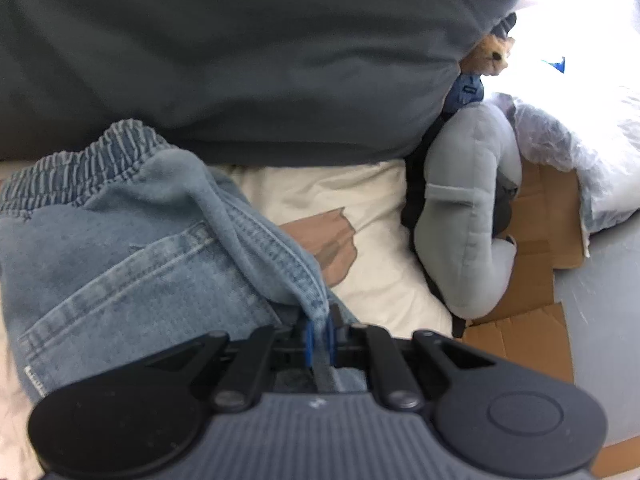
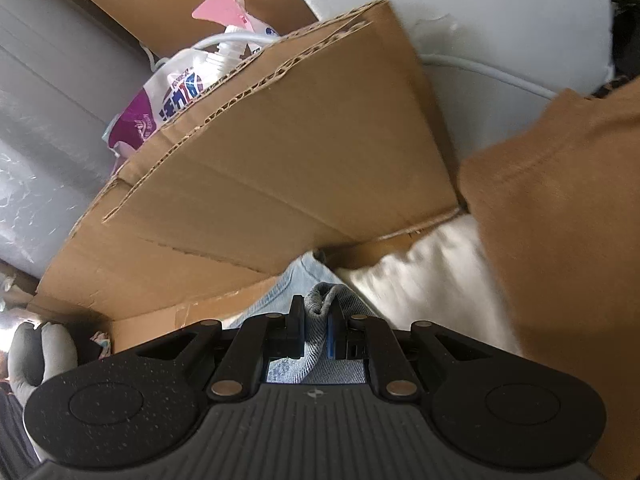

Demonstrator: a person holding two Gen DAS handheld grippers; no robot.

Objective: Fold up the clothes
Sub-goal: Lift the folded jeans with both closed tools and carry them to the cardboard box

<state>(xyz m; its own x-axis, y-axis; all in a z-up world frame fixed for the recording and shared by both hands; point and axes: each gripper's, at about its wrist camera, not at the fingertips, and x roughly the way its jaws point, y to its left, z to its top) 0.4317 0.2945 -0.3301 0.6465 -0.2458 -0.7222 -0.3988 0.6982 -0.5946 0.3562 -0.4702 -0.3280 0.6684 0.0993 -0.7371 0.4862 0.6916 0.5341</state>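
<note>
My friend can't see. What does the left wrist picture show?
The left gripper is shut on a fold of blue denim jeans. They lie on a cream cover, near a grey pillow and a grey plush toy.

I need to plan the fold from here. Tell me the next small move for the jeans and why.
Probably carry the jeans down onto the cream bedding and spread them flat. Both the left gripper and the right gripper have their jaws shut on pinched denim, and the fabric is bunched, with the elastic waistband crumpled.
</note>
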